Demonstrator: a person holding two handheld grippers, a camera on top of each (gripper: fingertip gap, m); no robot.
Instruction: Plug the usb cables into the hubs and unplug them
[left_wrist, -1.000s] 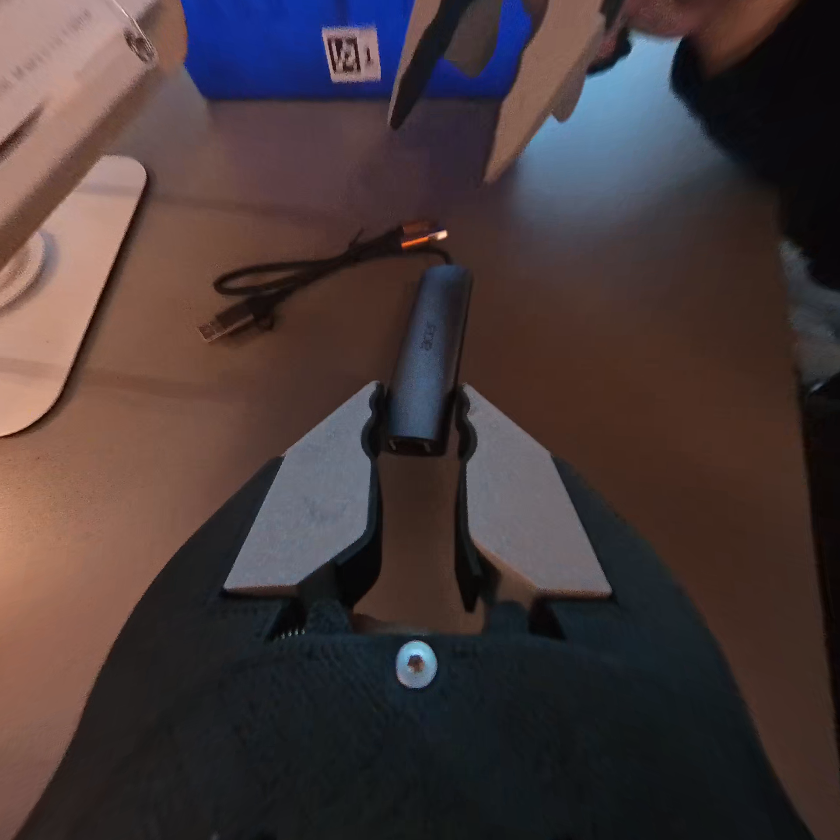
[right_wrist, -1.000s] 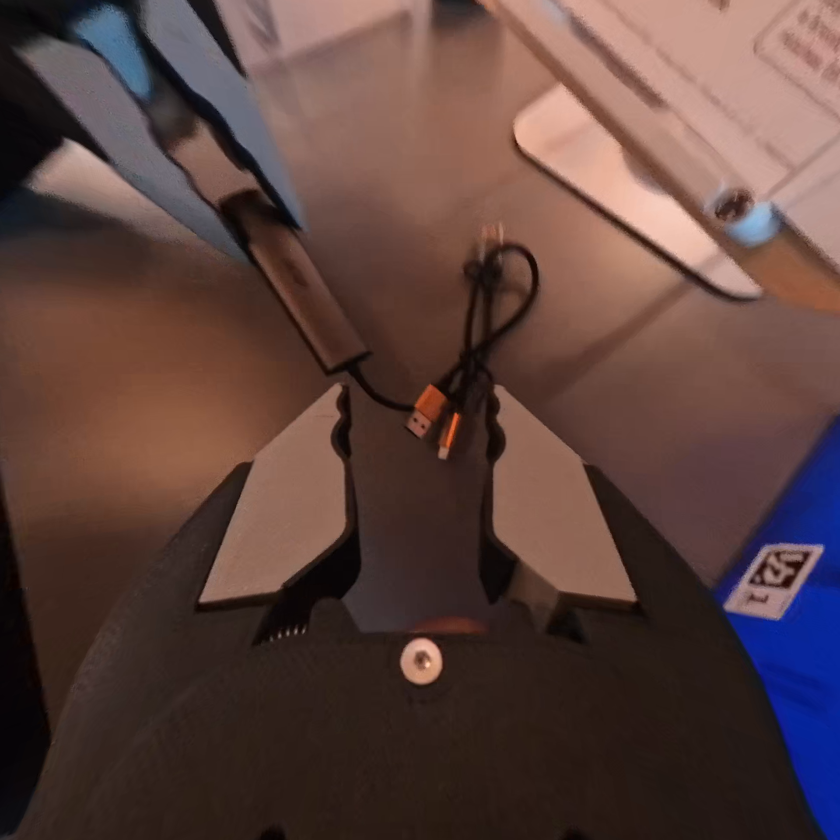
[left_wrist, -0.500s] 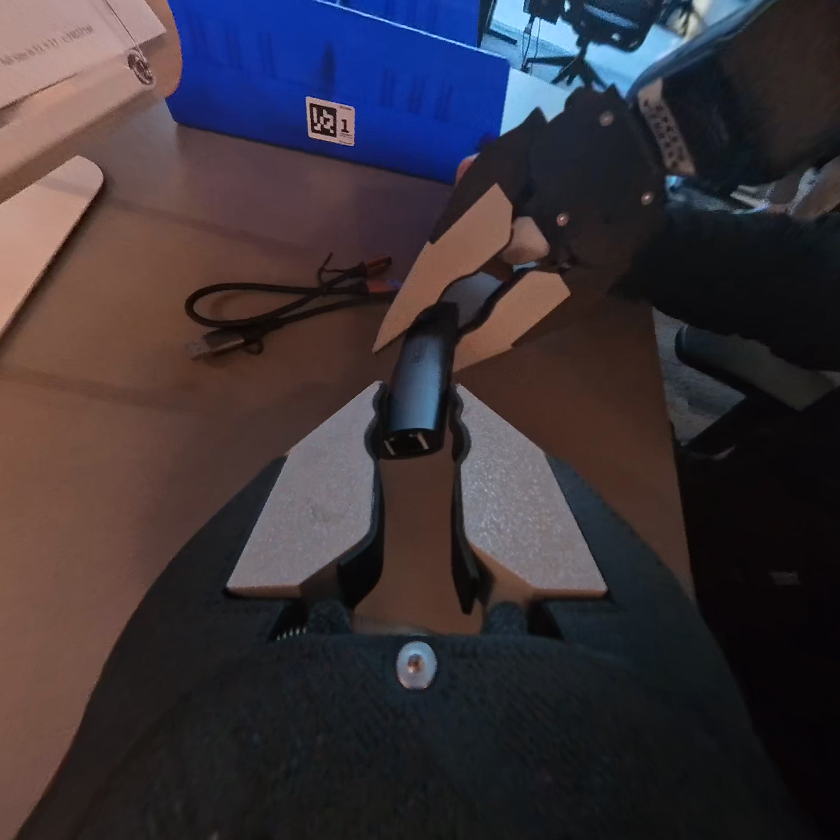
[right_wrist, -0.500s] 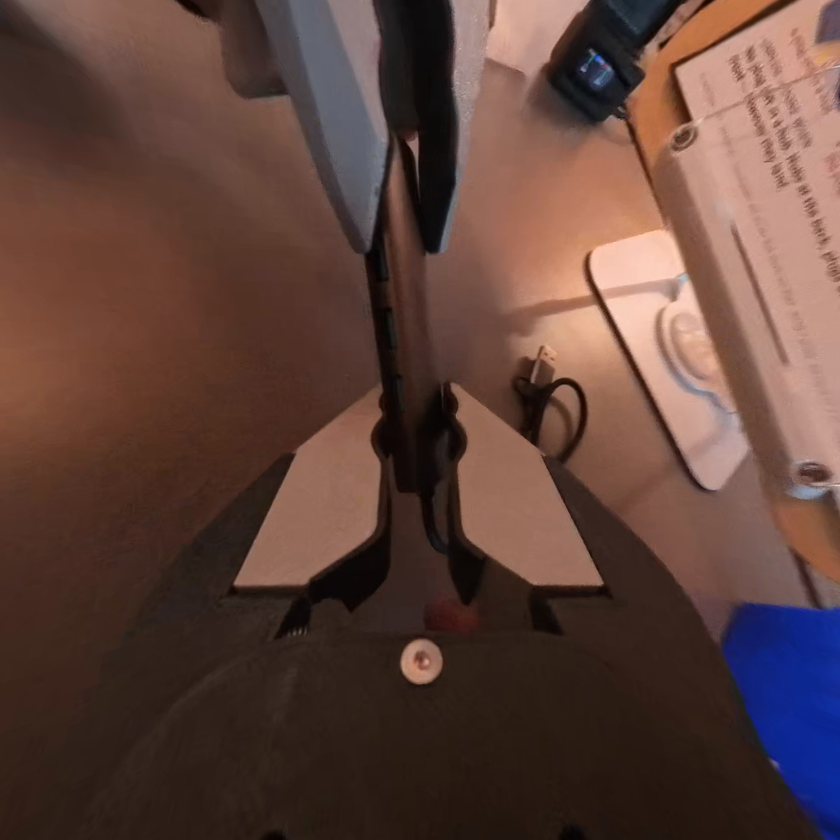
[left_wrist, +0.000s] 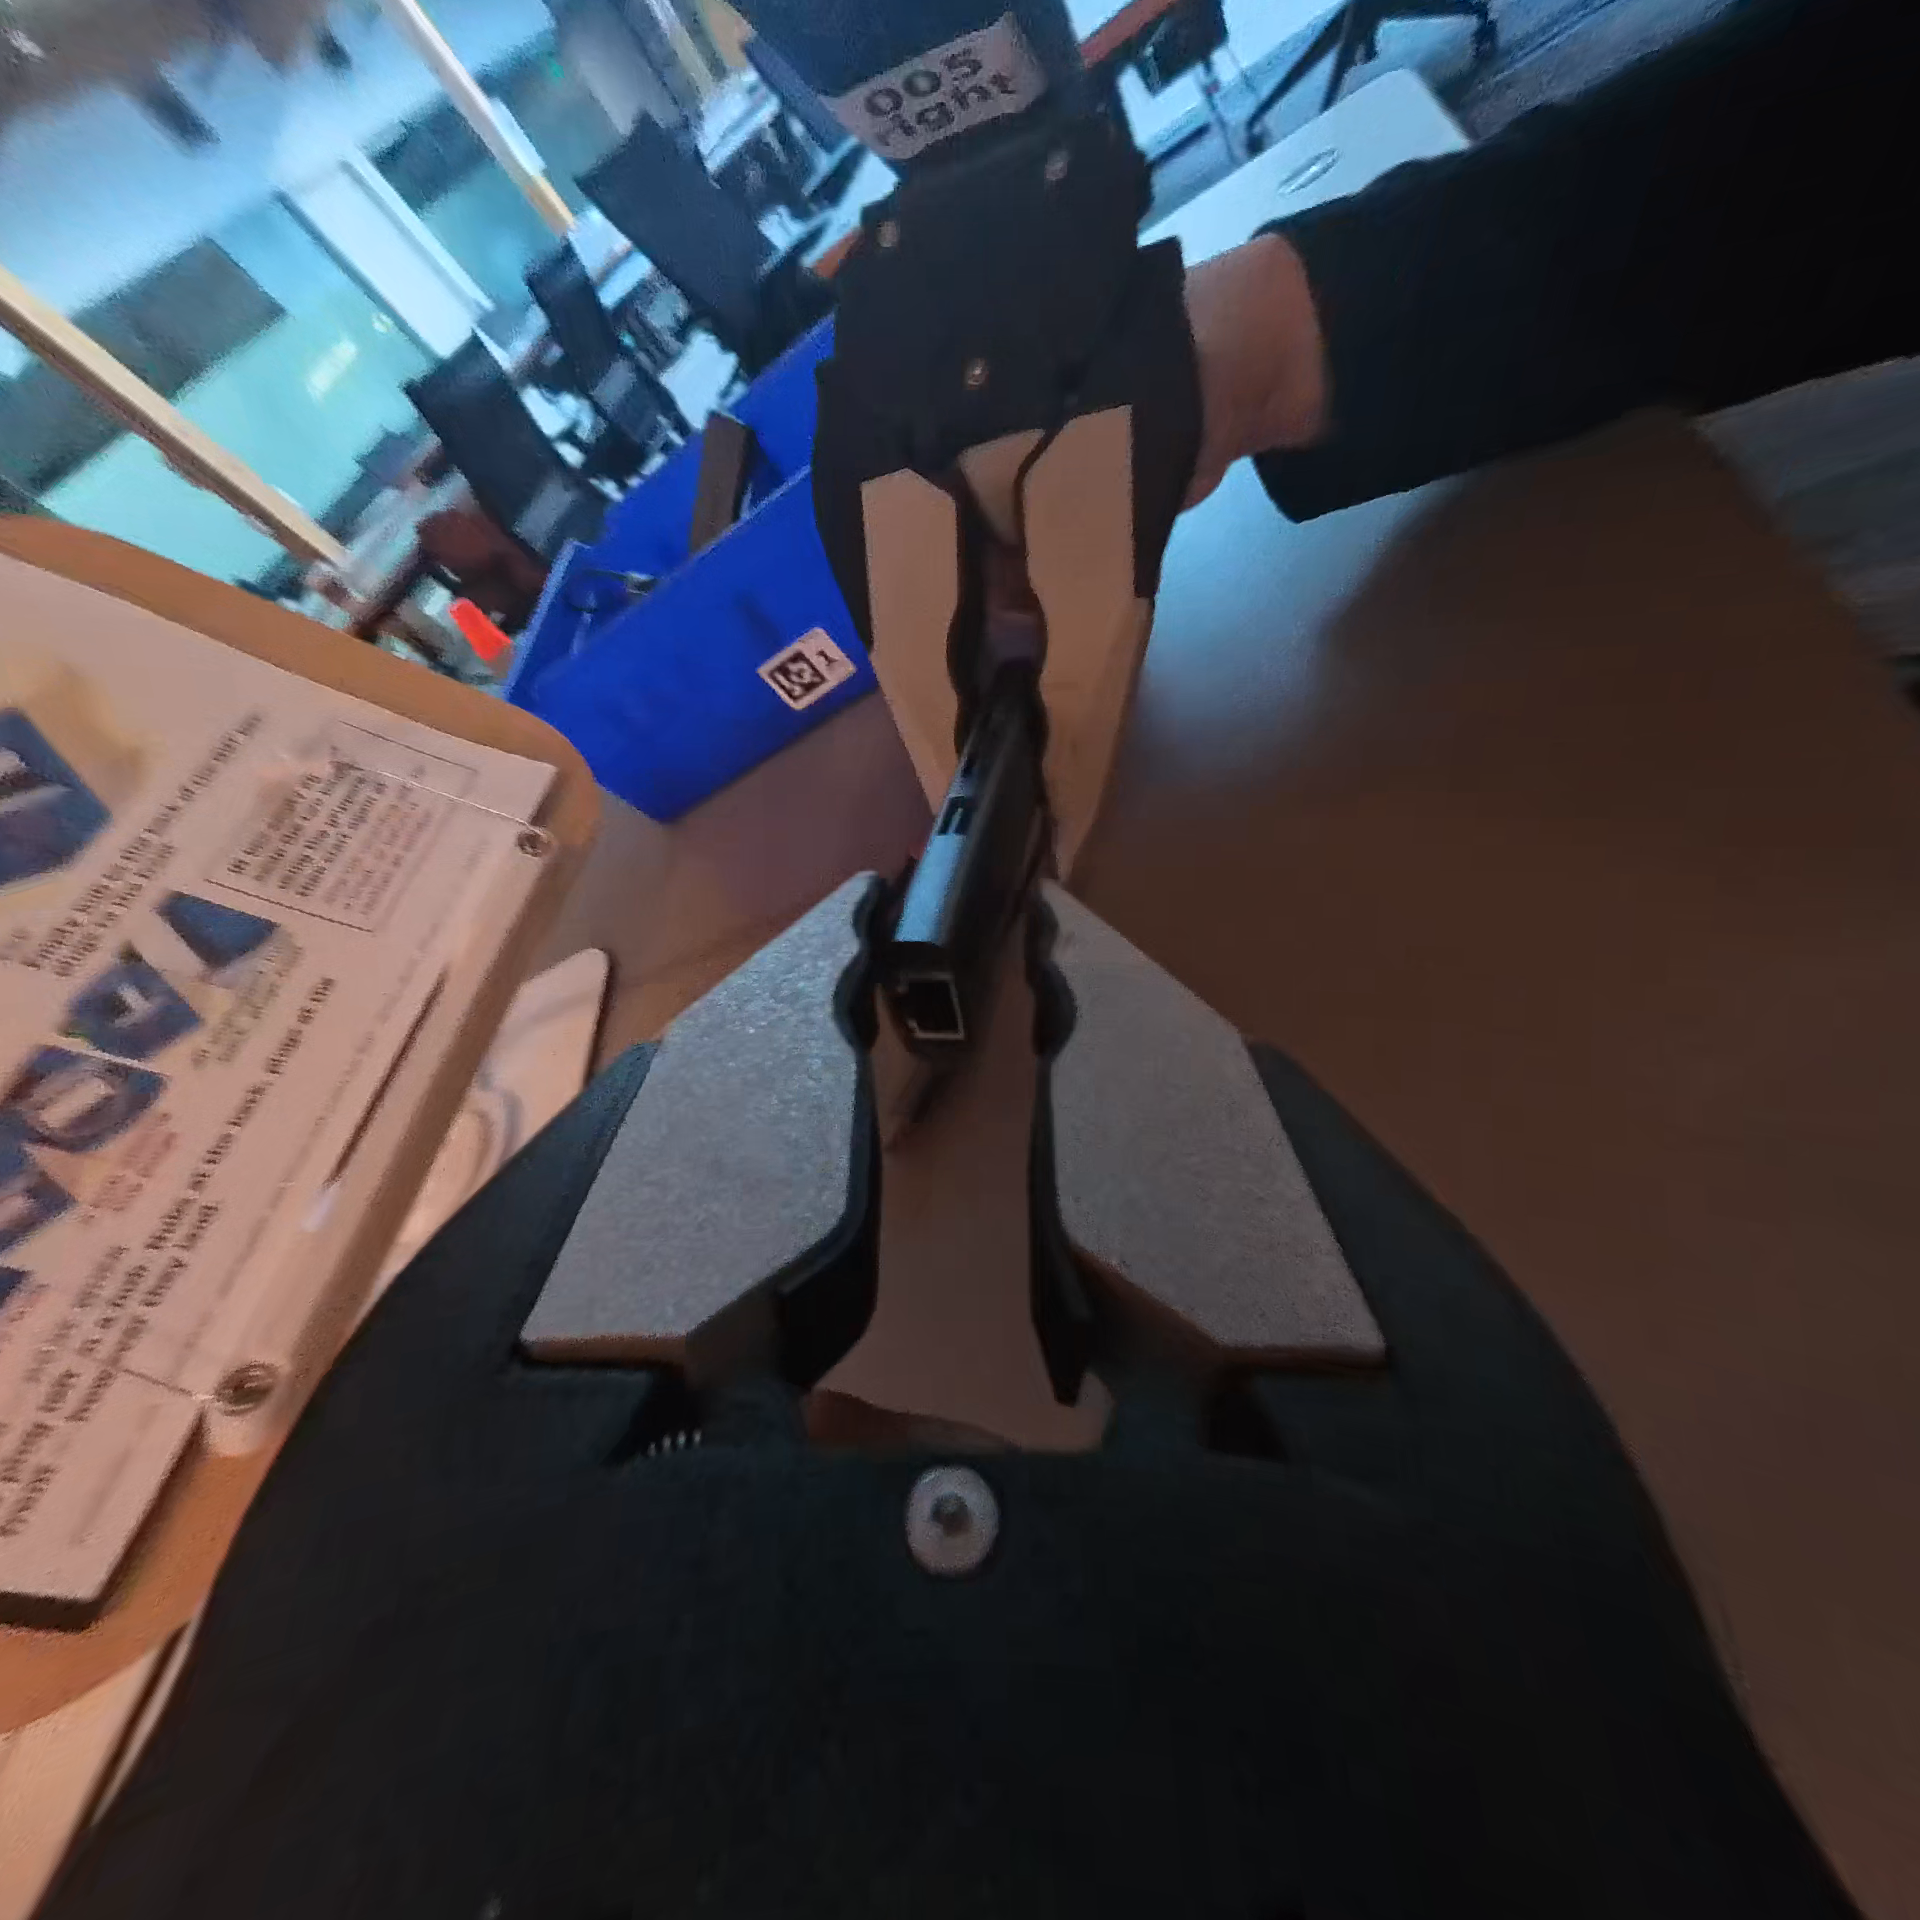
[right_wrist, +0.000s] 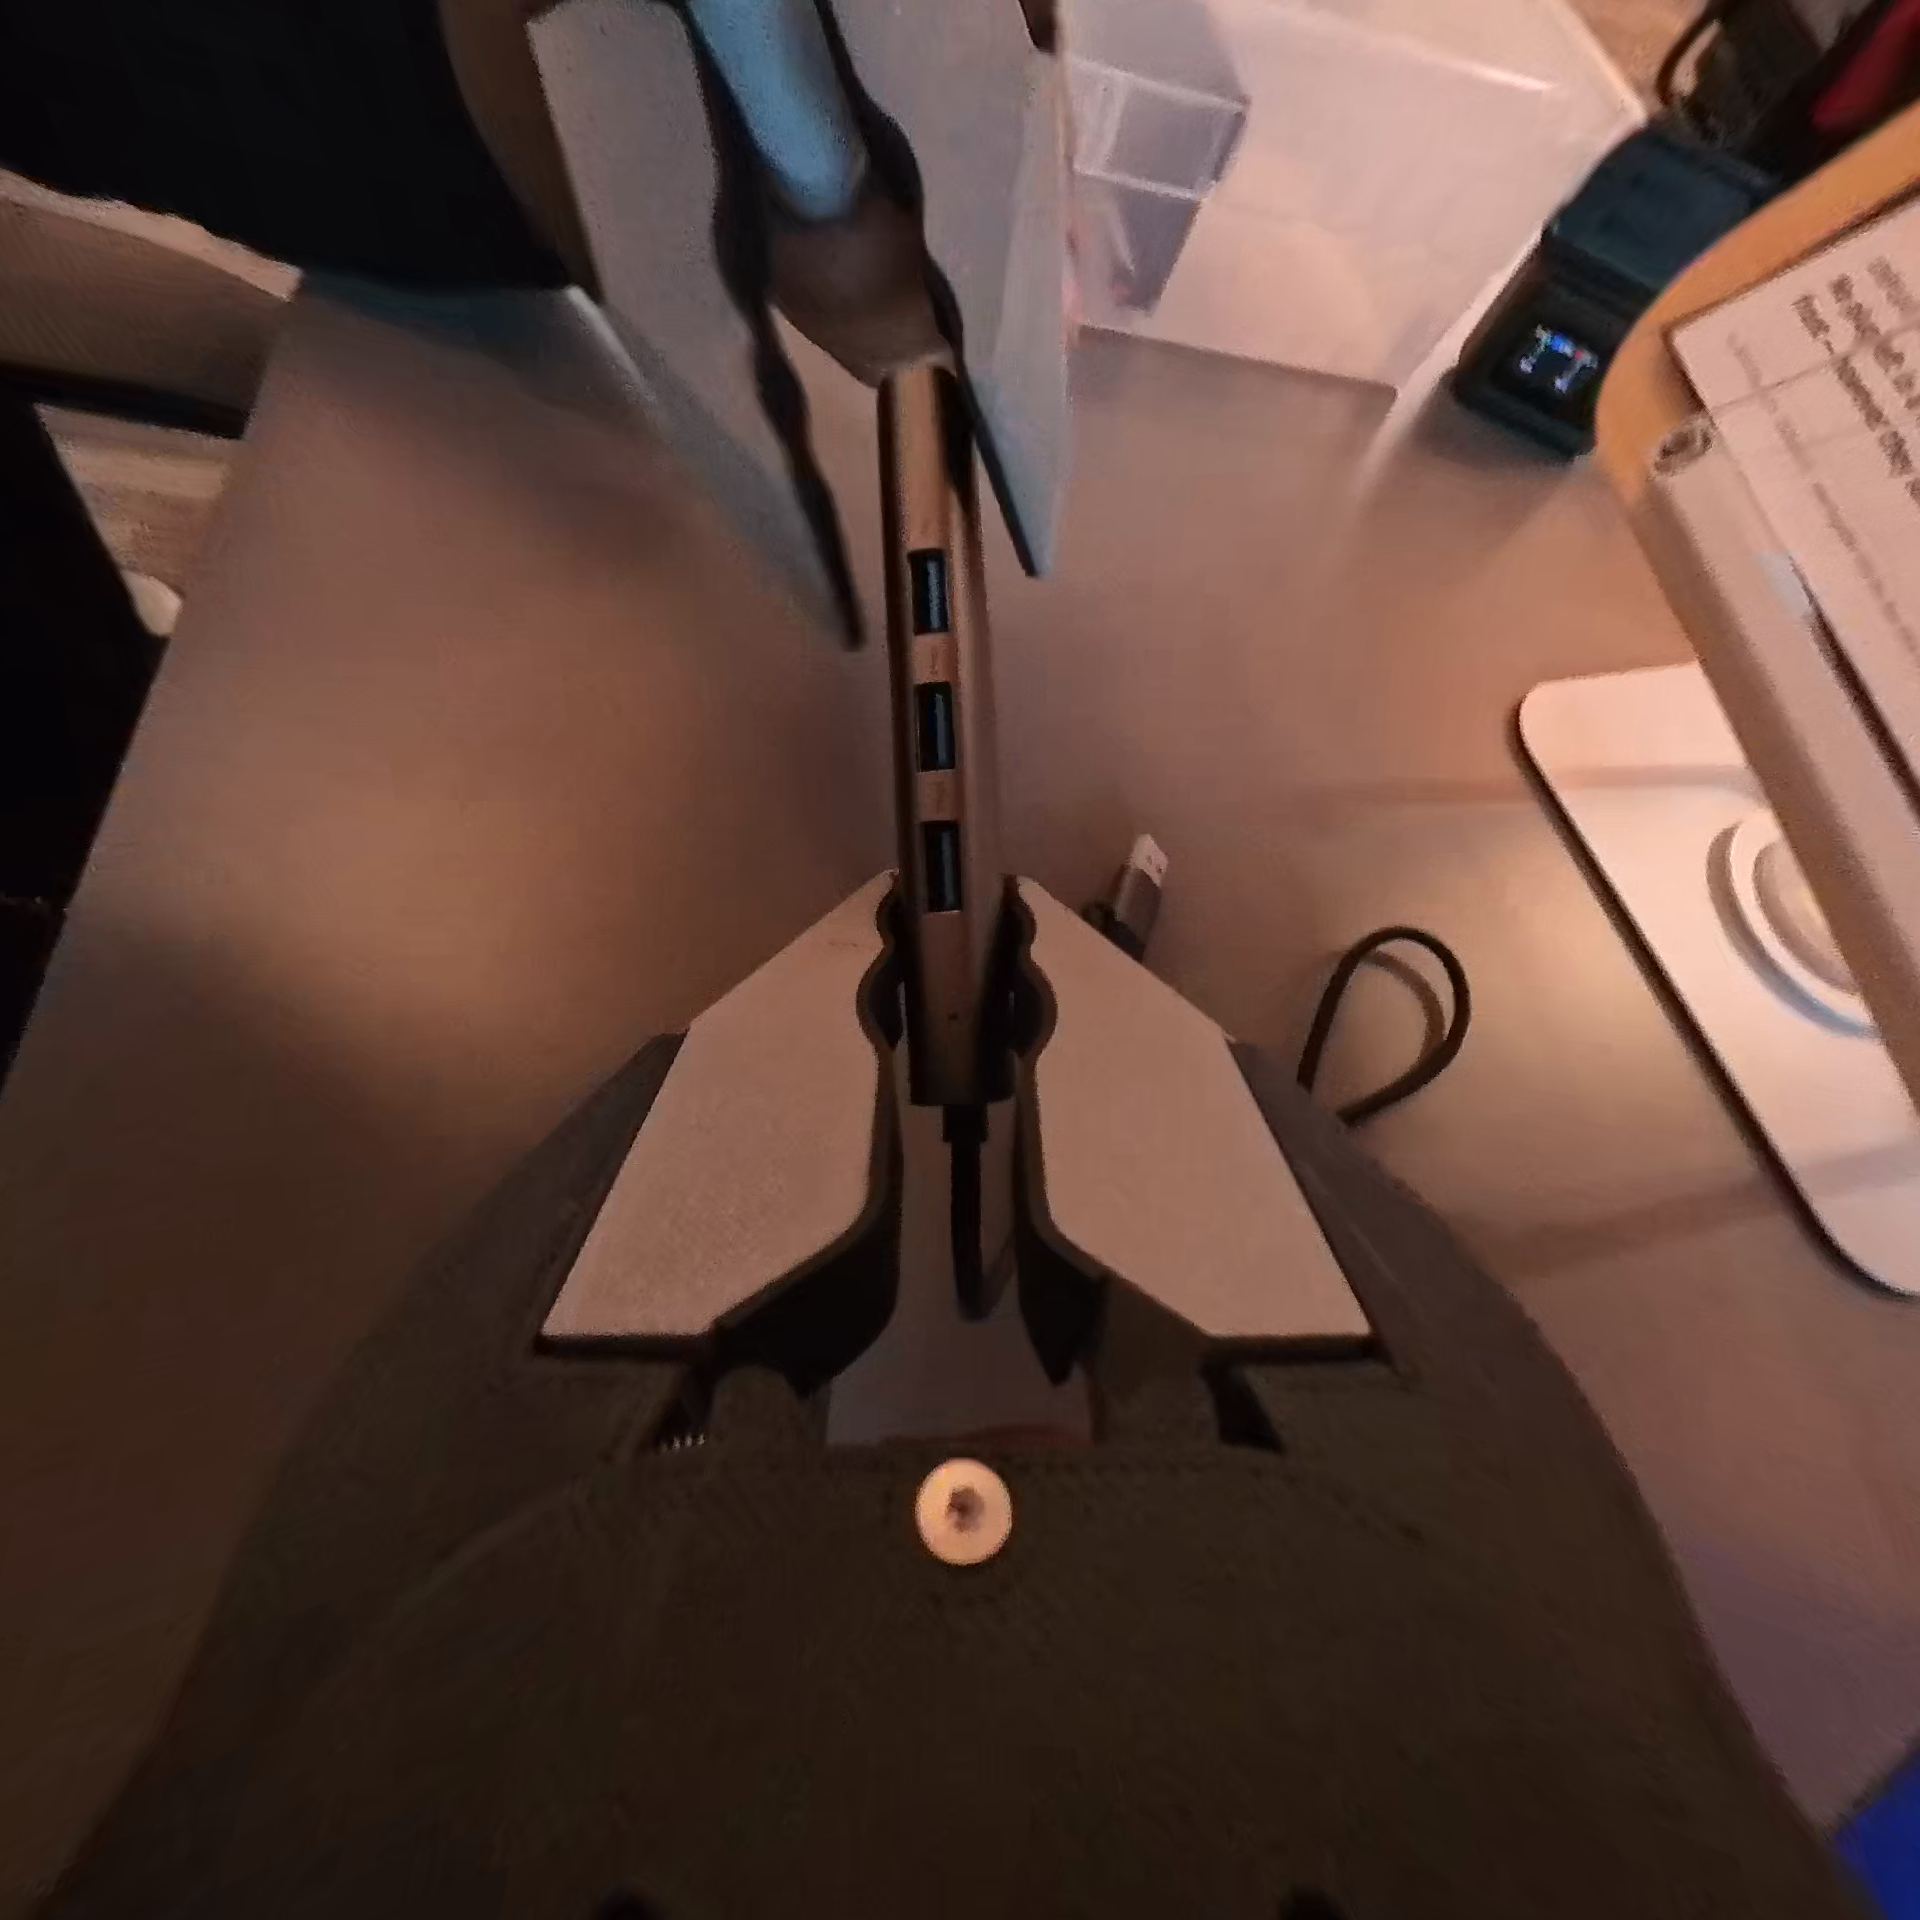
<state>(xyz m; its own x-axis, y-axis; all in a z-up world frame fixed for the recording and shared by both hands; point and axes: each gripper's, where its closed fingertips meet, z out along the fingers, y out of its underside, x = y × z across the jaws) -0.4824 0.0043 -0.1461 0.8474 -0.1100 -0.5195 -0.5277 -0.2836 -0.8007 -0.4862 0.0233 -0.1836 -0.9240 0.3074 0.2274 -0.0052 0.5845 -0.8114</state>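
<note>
The hub (left_wrist: 971, 831), a slim dark bar, is off the table and pinched at both ends: in the left wrist view the left gripper (left_wrist: 951, 971) sits at centre frame, its jaws pressed onto the end that carries a square socket, while the right gripper (left_wrist: 1013, 665) reaches down from the top centre and clamps the far end, where the hub's own lead comes out. The right wrist view shows the same hold from the other side: the right gripper (right_wrist: 951, 966) grips the lead end at mid-frame, and the hub (right_wrist: 935, 727) runs up the frame toward the left gripper (right_wrist: 914, 436) with three blue ports in a row facing the camera. A loose usb cable (right_wrist: 1382, 1018) lies on the table (right_wrist: 468, 779) at right of centre, its metal plug (right_wrist: 1143, 868) just beside the right gripper's finger; nothing is plugged in yet. The risks, as I judge them, come from the double grip: if either tool twists or pulls, the narrow bar could rotate or slip out of the other. One gripper must let go to fetch the cable, and a single end grip may let the hub droop or swing. Its lead, trailing between the right fingers, could also snag.
</note>
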